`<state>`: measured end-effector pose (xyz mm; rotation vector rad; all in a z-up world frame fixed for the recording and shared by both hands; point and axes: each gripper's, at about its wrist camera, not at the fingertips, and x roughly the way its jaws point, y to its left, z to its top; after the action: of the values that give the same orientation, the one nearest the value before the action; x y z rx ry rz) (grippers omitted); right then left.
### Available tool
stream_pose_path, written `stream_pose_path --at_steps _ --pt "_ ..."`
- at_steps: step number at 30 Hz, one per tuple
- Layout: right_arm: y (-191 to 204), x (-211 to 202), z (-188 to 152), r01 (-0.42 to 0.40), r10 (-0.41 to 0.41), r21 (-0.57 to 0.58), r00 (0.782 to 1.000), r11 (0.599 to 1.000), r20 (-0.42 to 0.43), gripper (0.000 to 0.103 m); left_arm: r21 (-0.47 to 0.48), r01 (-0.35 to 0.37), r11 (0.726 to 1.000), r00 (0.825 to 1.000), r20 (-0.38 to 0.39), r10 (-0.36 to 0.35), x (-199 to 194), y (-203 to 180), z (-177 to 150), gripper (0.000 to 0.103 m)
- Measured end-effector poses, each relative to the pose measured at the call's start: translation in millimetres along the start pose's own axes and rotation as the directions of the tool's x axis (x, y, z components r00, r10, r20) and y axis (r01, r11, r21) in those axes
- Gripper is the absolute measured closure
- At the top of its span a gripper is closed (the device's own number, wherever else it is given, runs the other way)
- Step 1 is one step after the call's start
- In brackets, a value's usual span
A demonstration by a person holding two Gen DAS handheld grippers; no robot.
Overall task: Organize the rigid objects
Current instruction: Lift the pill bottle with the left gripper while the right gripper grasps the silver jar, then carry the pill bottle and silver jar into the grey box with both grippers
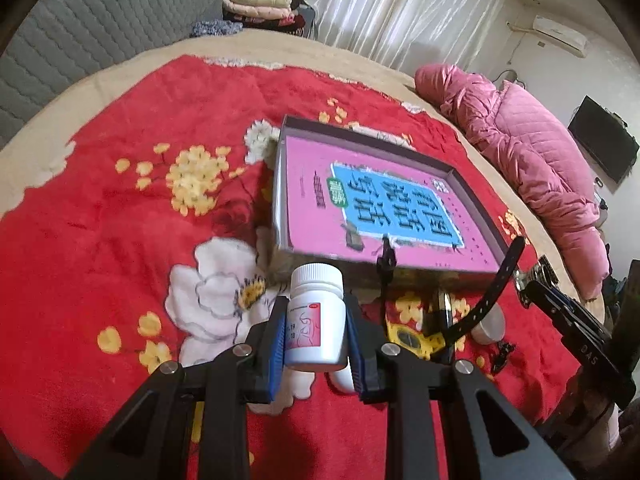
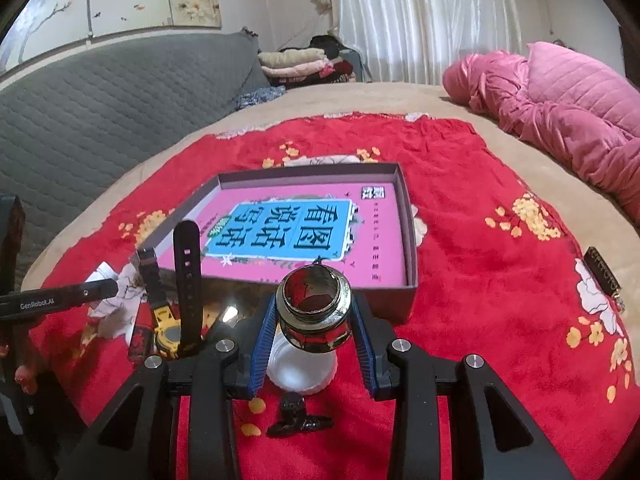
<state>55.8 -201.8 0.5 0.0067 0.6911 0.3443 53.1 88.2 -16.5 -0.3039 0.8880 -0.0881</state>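
My left gripper (image 1: 316, 330) is shut on a white pill bottle (image 1: 317, 316) with a pink label, held upright just in front of the shallow grey box (image 1: 472, 196). The box holds a pink and blue book (image 1: 384, 204). My right gripper (image 2: 314, 326) is shut on a shiny metal cap-like piece (image 2: 314, 310), held above a white round object (image 2: 300, 372) near the box's front wall (image 2: 396, 300). A black and yellow watch (image 2: 172, 304) stands on the red blanket left of it and also shows in the left wrist view (image 1: 460, 320).
A small black figurine (image 2: 298, 418) lies on the red floral blanket (image 2: 480, 320) under my right gripper. A pink quilted coat (image 2: 560, 112) lies at the bed's right. A grey headboard (image 2: 100, 120) and folded clothes (image 2: 296, 62) stand at the back. A dark tag (image 2: 602, 276) lies at the right.
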Motion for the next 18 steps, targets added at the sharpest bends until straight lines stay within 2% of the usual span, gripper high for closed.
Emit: stream_pose_path --at_steps 10,18 --pt "8 -7 11 0.011 -0.005 -0.079 0.997 0.997 0.071 0.065 0.048 -0.03 0.998 0.998 0.063 0.027 2 -17 22 0.076" --pt "2 -3 17 0.004 0.002 -0.067 0.996 0.998 0.087 0.065 0.046 -0.056 0.997 0.996 0.073 0.053 19 -18 45 0.076"
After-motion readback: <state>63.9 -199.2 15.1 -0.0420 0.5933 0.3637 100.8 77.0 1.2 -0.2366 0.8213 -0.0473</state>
